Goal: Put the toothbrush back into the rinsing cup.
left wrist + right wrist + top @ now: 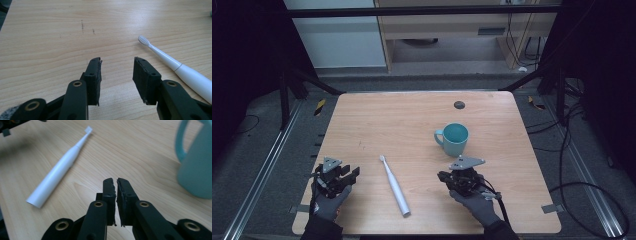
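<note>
Toothbrush lies untouched between grippers, mug probably empty. Left gripper jaws partly open, holding nothing; right gripper jaws closed, empty. Pickup not yet begun.

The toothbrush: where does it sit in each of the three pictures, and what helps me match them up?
High view: the toothbrush lies on the table, low centre, between the two grippers, bristles away from the person.
Left gripper view: at the right edge, bristles toward the upper left, handle running off to the lower right.
Right gripper view: upper left, bristles at the top, blunt end at lower left.
Shared landmark: the teal mug, also at the right of the right gripper view.
</note>
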The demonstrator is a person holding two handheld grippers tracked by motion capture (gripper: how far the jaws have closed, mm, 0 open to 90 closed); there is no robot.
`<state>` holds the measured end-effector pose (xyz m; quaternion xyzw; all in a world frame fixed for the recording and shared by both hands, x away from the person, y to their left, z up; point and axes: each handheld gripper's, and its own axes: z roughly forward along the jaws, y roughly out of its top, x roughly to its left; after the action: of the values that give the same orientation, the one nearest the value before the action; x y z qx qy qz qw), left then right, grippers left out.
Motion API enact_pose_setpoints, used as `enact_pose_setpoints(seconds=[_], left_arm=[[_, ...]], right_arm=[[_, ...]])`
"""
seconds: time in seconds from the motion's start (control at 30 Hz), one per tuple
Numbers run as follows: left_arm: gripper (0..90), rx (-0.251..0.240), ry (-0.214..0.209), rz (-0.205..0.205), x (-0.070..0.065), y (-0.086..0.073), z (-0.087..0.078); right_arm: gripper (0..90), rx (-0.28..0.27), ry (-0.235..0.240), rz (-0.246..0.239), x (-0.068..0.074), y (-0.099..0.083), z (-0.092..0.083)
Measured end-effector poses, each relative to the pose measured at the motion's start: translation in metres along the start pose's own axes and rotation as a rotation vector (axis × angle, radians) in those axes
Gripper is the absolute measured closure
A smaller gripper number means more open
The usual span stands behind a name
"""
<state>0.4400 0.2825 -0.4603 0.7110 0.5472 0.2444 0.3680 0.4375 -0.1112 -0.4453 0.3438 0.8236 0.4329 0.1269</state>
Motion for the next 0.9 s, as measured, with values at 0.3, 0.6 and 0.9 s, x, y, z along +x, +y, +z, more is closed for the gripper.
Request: enact_pose_setpoints(seconds=[0.3,0.6,0.9], left_arm=[[59.1,0.000,0.010,0.023,-0.002,-0.001,0.001],[59.3,0.006,0.010,0.036,-0.005,0.000,0.001],[65.5,0.020,-0.002,0.049,-0.008,0.000,0.001]], right_arm=[[89.6,0.048,0.115,-0.046,0.031,0.016,0.030],[90.0,0.134,0.169,-0.106,0.060,0.017,0.061],[90.0,0.188,0.194,-0.095,0.065,0.004,0.074]])
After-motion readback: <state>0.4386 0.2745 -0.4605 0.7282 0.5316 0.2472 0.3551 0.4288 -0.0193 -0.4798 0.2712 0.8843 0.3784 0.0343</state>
